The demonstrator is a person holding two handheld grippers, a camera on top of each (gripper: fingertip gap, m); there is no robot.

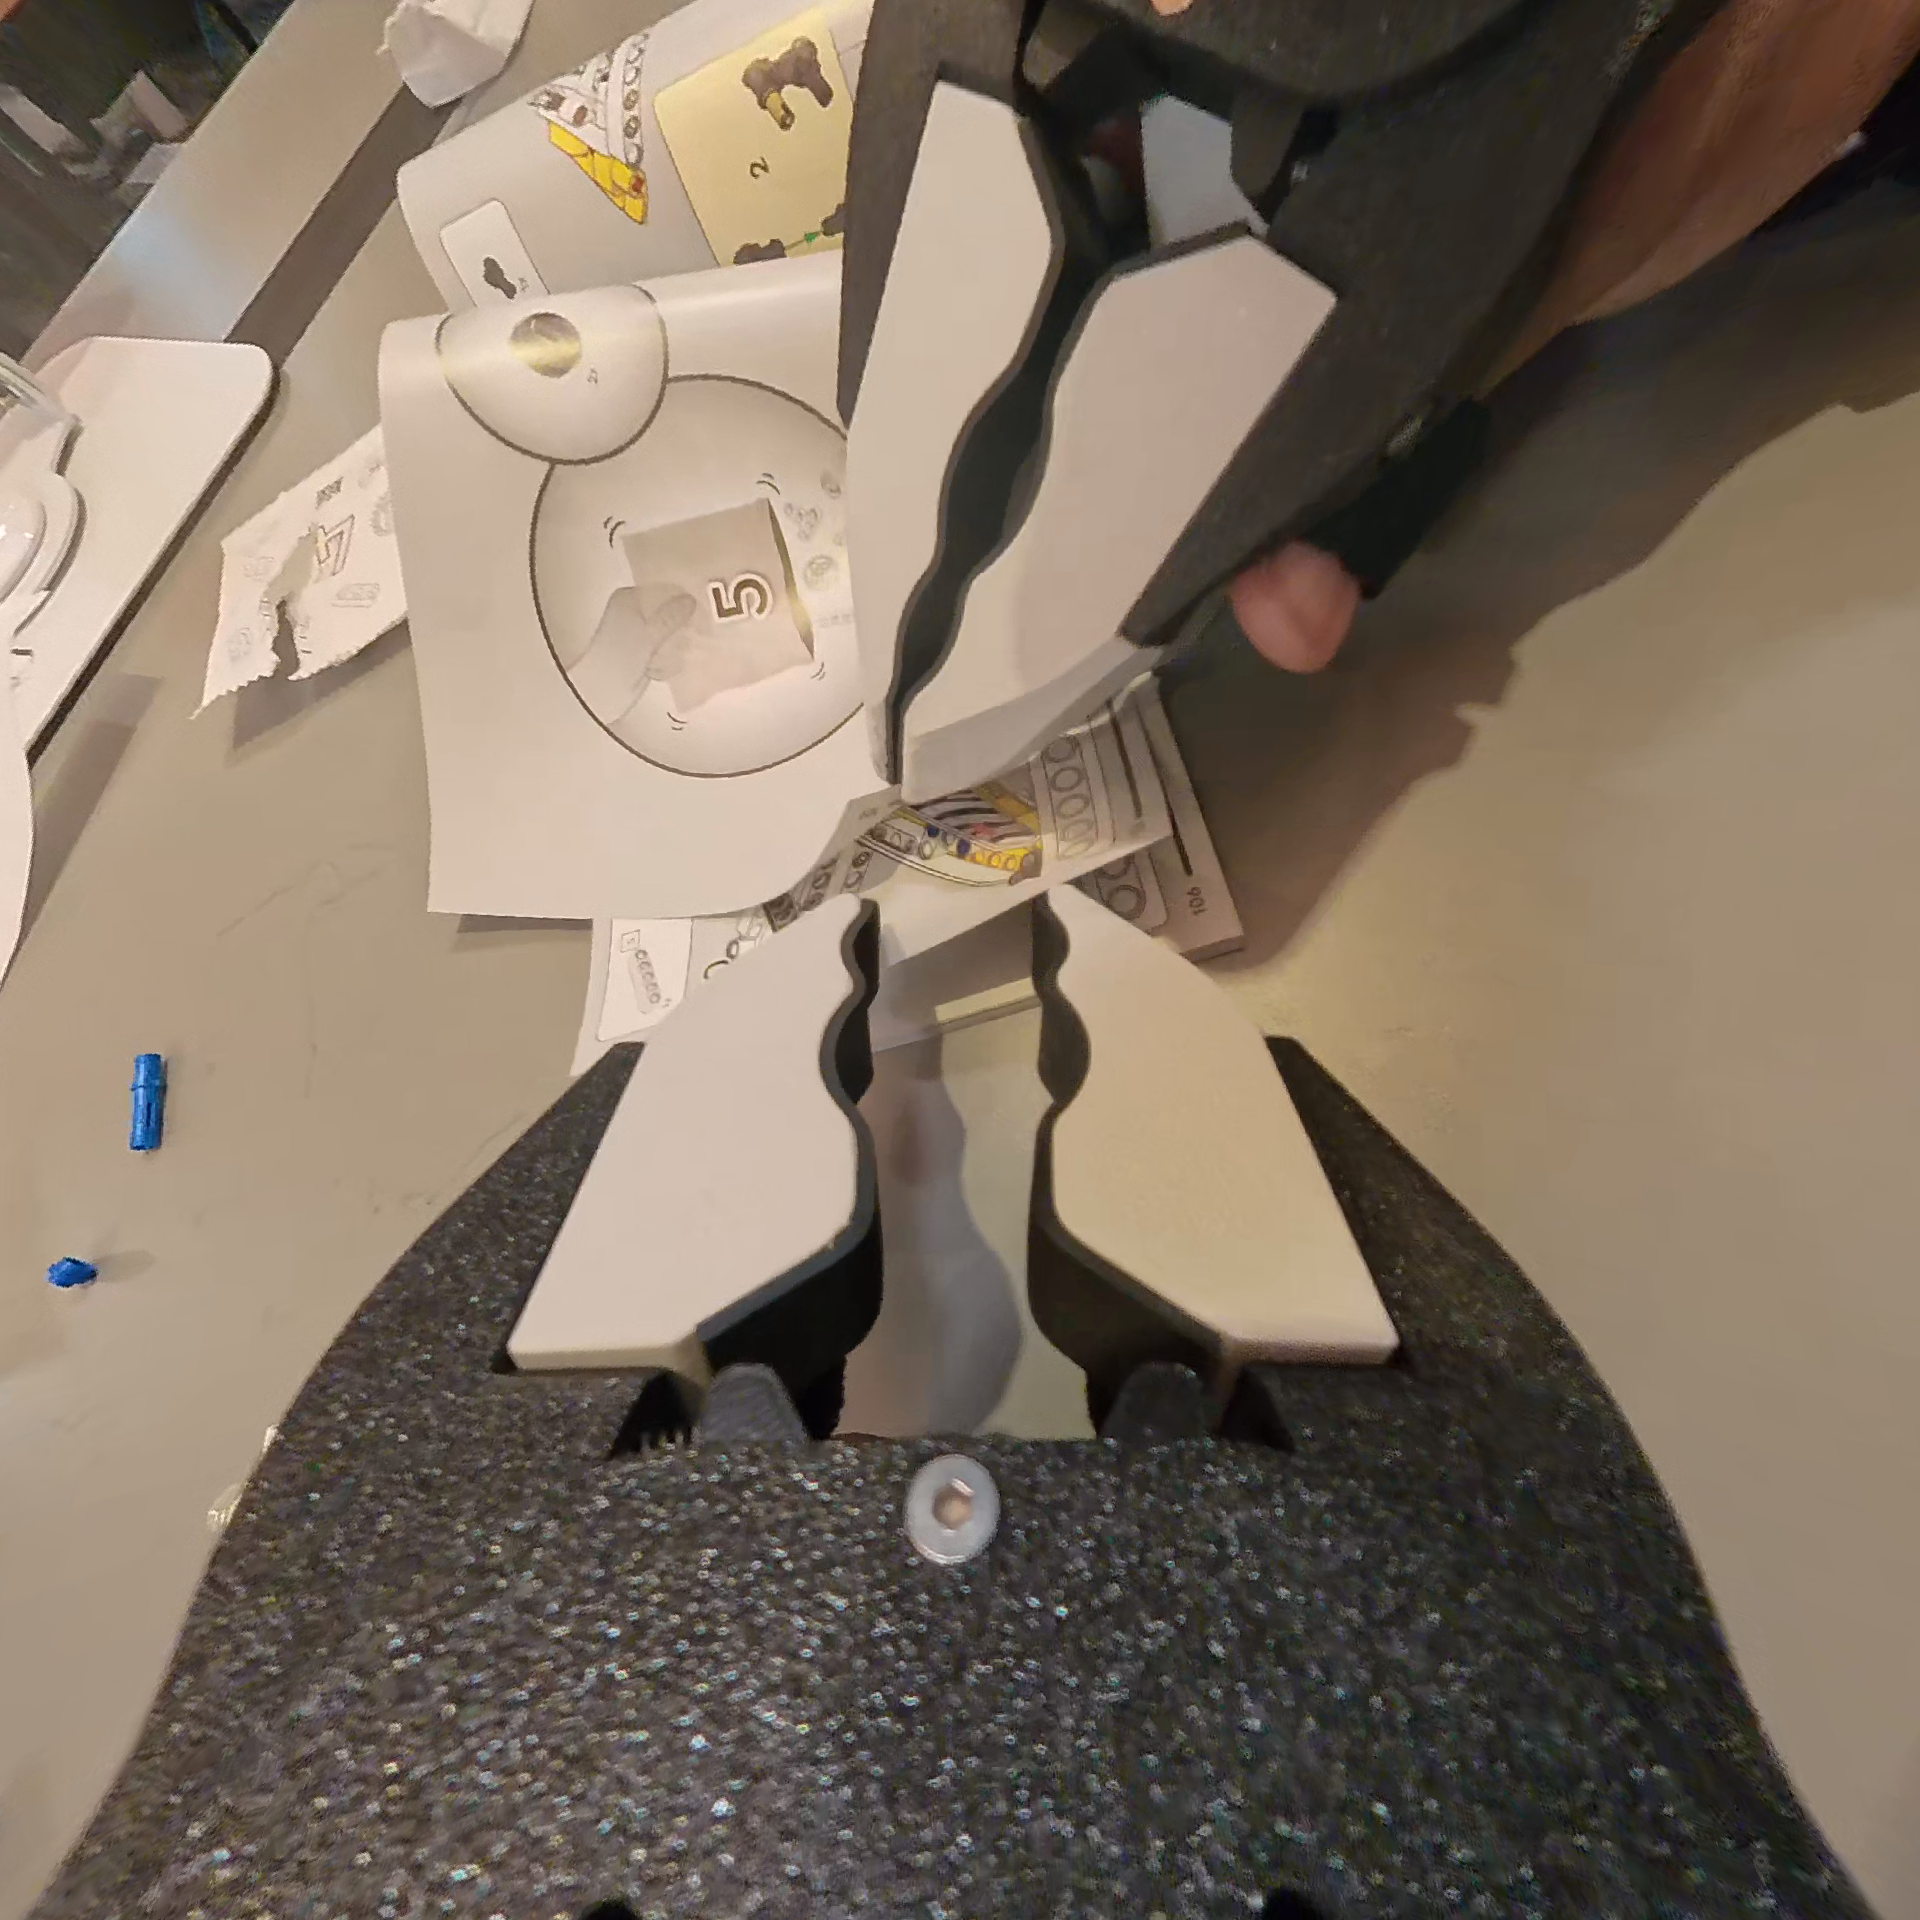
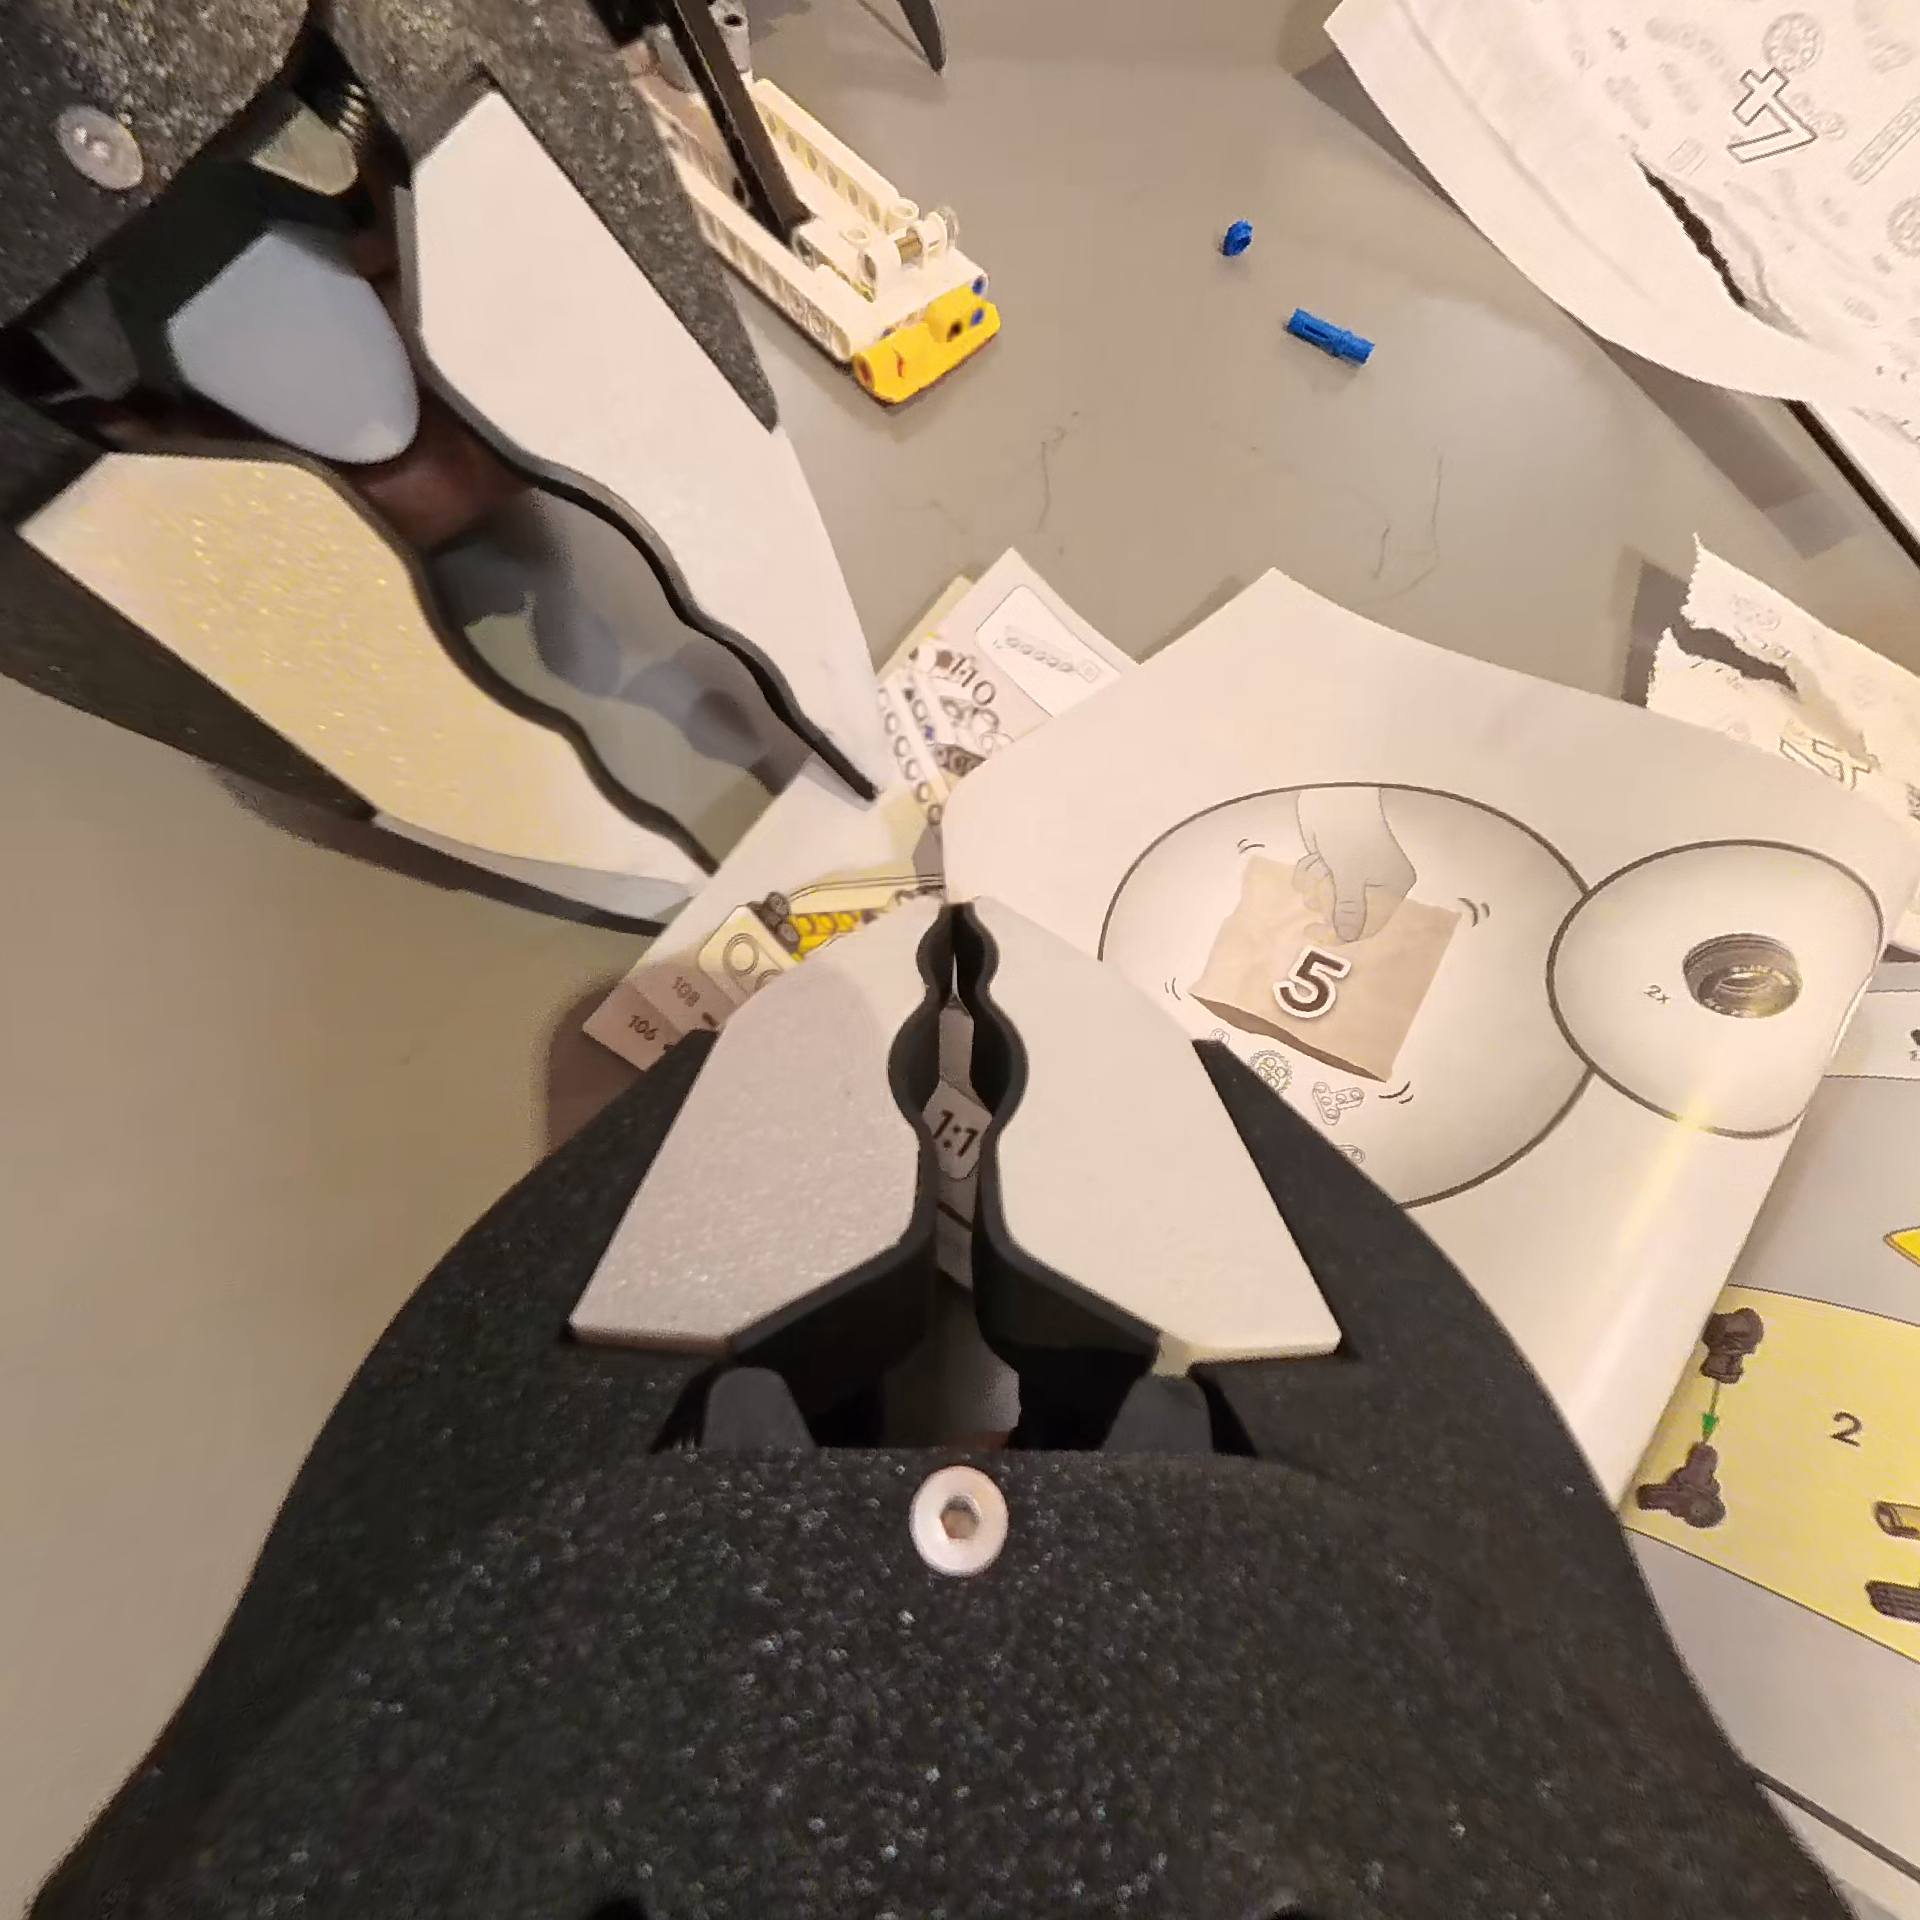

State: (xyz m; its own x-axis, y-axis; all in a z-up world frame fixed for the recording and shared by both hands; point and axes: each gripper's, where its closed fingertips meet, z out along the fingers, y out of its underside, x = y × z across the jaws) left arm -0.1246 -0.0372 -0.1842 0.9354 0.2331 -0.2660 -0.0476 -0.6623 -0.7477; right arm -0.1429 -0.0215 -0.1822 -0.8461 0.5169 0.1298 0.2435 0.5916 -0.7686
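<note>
- Left wrist view shows your left gripper (image 1: pixel 951 914) with its jaws parted and nothing between them, poised just over the near edge of the instruction booklet (image 1: pixel 1174 883) that lies open on the grey table (image 1: pixel 1558 1039).
- Your right gripper (image 1: pixel 896 774) comes in from above in that view, its tips closed together at the corner of a lifted page (image 1: pixel 623 790); the page curls up off the booklet.
- Right wrist view has the right gripper's fingertips (image 2: pixel 982 935) pressed together at the edge of that same page (image 2: pixel 1247 727), which appears pinched between them, though the sheet inside the pinch is hard to make out.
- Your left gripper (image 2: pixel 790 821) sits up and to the left there, jaws apart, near the booklet's corner.
- Beyond it stands a white and yellow brick model (image 2: pixel 883 281), with two small blue pins (image 2: pixel 1330 338) loose on the table.
- Torn paper bags (image 2: pixel 1714 187) lie at the far right.
</note>
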